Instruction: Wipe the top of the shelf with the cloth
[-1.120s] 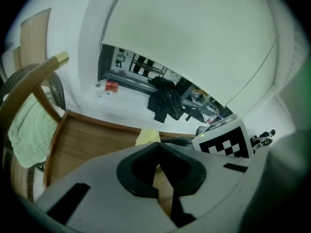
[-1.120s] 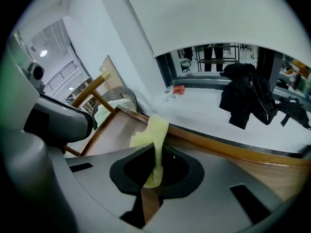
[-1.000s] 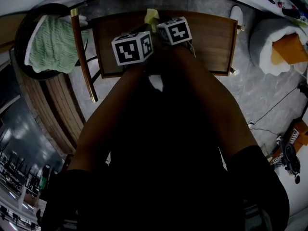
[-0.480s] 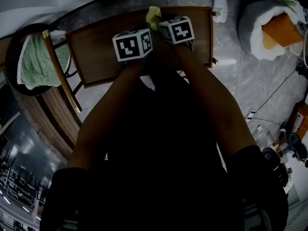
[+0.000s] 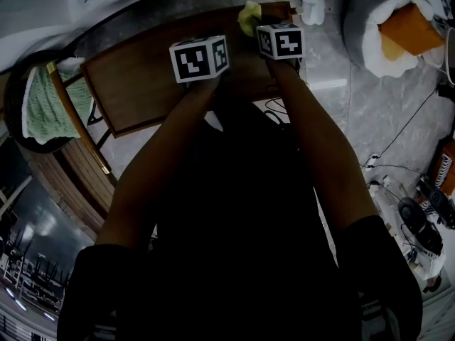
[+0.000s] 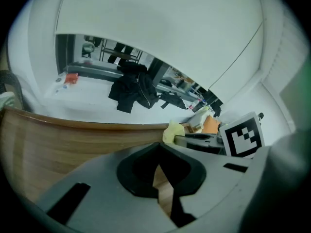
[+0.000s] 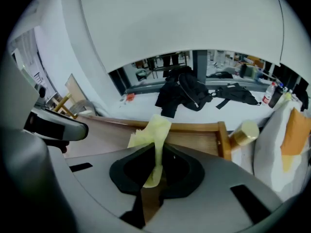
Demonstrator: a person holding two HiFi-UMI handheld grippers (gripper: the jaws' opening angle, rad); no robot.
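Note:
The brown wooden shelf top (image 5: 142, 84) runs across the upper part of the head view. A pale yellow cloth (image 7: 155, 135) is pinched in my right gripper (image 7: 154, 171), which is shut on it close to the shelf's right end. The cloth's loose end (image 5: 249, 16) sticks up past the right marker cube (image 5: 281, 40). My left gripper (image 6: 159, 176) is shut on nothing and hovers over the shelf top (image 6: 58, 140), just left of the right one. Its marker cube (image 5: 199, 57) hides its jaws in the head view.
A round basket with a green towel (image 5: 43, 109) stands left of the shelf. A white beanbag with an orange cushion (image 5: 387, 30) lies at the right. A gold knob (image 7: 244, 131) marks the shelf's right corner. Cables lie on the grey floor (image 5: 384, 176).
Both grippers have moved to the right along the shelf top, with the yellow cloth in the right one. The cloth has gone from about the middle to near the right end.

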